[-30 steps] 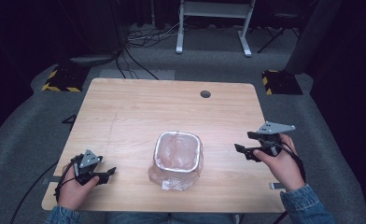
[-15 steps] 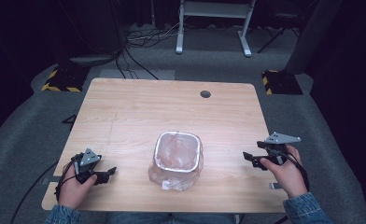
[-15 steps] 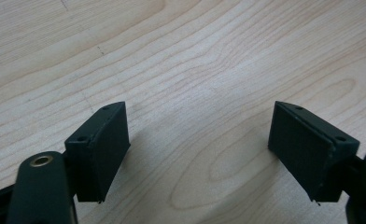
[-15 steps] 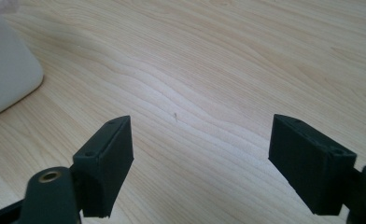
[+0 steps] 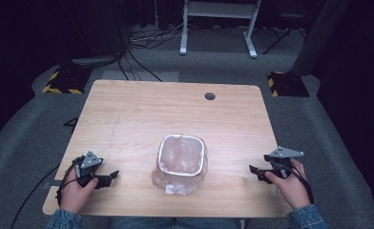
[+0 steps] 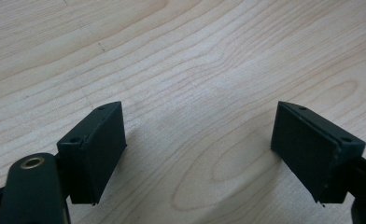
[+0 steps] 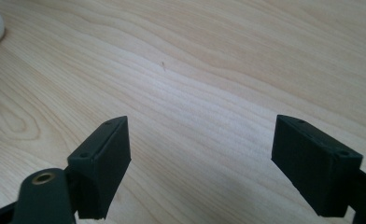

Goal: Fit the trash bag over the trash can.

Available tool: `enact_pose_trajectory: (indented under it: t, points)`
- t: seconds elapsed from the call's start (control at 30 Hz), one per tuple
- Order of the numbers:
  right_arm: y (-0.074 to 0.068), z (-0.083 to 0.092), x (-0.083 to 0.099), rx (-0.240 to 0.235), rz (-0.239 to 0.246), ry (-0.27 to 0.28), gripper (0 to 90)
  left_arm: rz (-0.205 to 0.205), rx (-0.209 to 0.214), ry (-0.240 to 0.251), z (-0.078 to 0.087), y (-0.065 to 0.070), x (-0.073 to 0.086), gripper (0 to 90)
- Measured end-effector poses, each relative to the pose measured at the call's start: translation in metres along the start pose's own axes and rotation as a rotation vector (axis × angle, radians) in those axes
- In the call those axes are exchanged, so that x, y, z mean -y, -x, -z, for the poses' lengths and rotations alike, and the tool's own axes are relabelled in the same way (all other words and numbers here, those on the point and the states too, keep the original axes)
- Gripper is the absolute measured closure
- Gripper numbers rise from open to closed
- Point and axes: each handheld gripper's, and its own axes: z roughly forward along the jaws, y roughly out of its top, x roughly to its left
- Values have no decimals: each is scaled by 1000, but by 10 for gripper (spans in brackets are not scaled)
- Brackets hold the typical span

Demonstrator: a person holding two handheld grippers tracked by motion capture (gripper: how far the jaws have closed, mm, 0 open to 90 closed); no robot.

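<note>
1. Container point(image 5: 181, 162) lined with a crinkled clear plastic bag sits upright near my edge of the table point(image 5: 142, 109), roughly centred between my two hands. The bag's rim is folded over the container's top and its loose film bunches around the base.
2. My left gripper point(image 5: 109, 178) rests low at the table's near left corner, well apart from the container. Its jaws have just been opening and stand wide with bare wood between them.
3. My right gripper point(image 5: 254, 171) hangs near the table's right edge, also well apart from the container, pointing inward toward it. Its jaws have likewise just been opening and hold nothing.
4. As I judge it, both hands are free to approach the bag. To do that well I should come in level from each side, pinch film rather than the rigid wall, and keep the container from tipping.
5. A round hole point(image 5: 210, 96) lies in the table's far side.
</note>
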Motion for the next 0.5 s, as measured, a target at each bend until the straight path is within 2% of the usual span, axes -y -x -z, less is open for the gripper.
enact_pose_trajectory:
  t: [0.4, 0.5]
  points:
    - [-4, -8, 30, 56, -45, -15, 197, 2, -14, 2, 1, 0, 1, 174]
    - [-6, -8, 36, 76, -45, 19, 193, 6, -13, 3, 1, 0, 1, 174]
